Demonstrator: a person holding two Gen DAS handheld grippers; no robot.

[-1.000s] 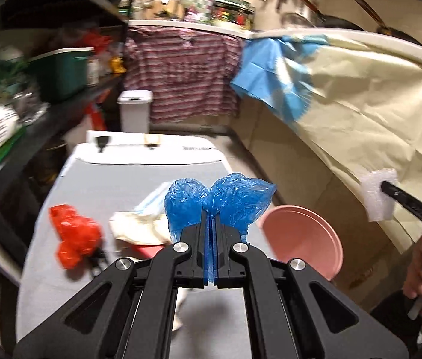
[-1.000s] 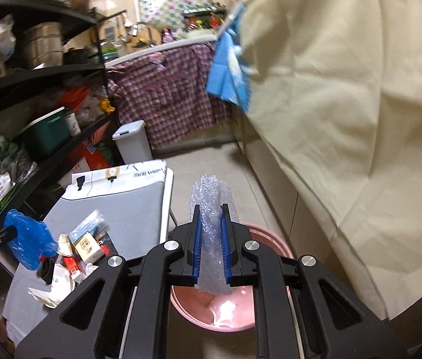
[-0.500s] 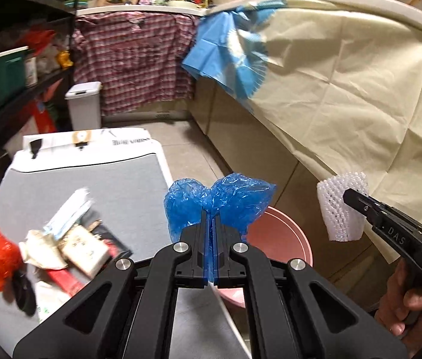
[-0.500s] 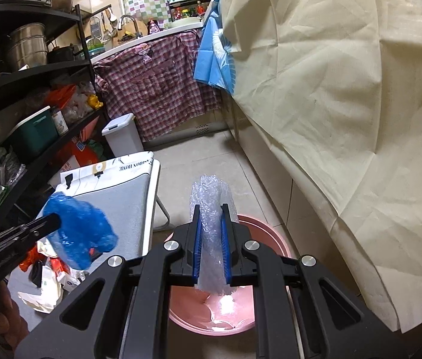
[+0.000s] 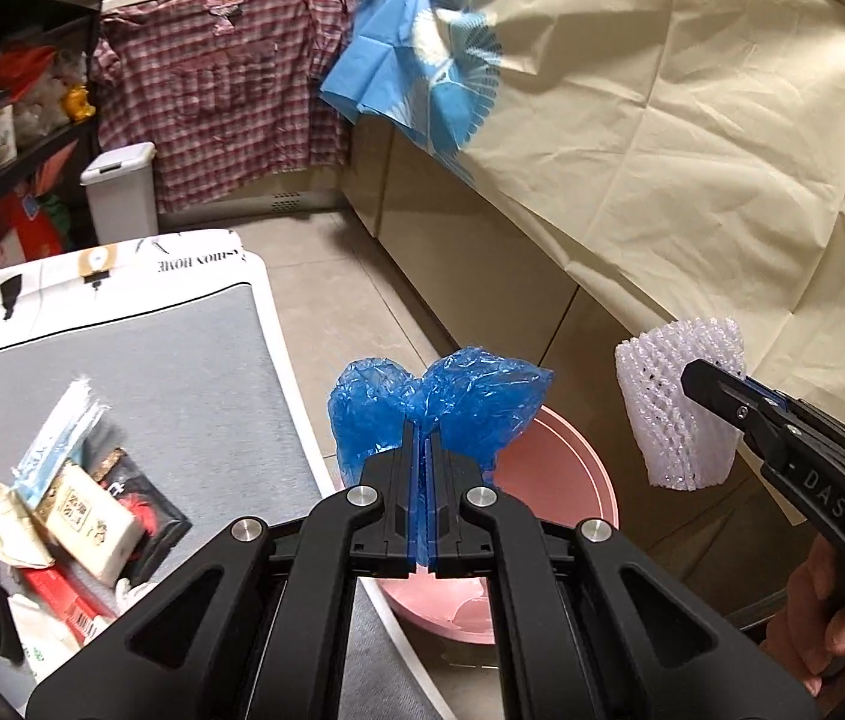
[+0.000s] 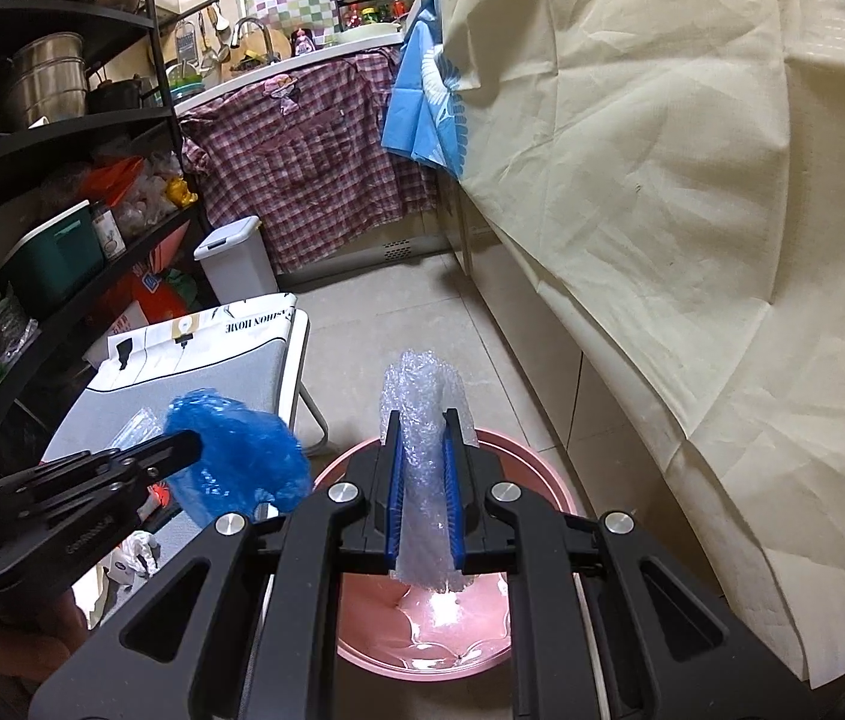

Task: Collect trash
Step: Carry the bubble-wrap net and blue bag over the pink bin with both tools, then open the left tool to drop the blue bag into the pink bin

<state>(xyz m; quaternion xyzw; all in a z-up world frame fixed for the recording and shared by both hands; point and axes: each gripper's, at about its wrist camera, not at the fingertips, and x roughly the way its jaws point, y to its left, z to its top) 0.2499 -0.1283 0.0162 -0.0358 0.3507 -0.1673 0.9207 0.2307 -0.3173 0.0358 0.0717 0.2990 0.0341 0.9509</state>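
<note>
The pink bin (image 6: 533, 468) is the target, and it sits on the floor straight under the right gripper (image 6: 425, 468): in the right wrist view its open mouth fills the space at 6 o'clock from the jaws, with the pale wet-looking bottom visible below the hanging trash. Those jaws are clamped on a wad of bubble wrap (image 6: 422, 396), clear and crinkled, its long axis running upright along the blue pads, one end sticking out above the tips and the other dangling beneath them over the bin. From the left wrist view the same wad (image 5: 677, 408) reads as a white netted sleeve, hanging at 3 o'clock.

The left gripper (image 5: 422, 438) holds a blue bag (image 5: 440, 402), thin crumpled film bunched into two lobes above jaws pressed tight together on it. For this hand the bin (image 5: 566, 456) lies at about 5 o'clock, mostly hidden behind the bag and fingers, right beside the counter (image 5: 182, 360) edge. So the right hand looks the better placed to drop first; the left seems to need a little more travel toward the bin.

More trash (image 5: 80, 510) lies on the grey counter at 8 o'clock in the left view: packets, a small box, red wrapping
</note>
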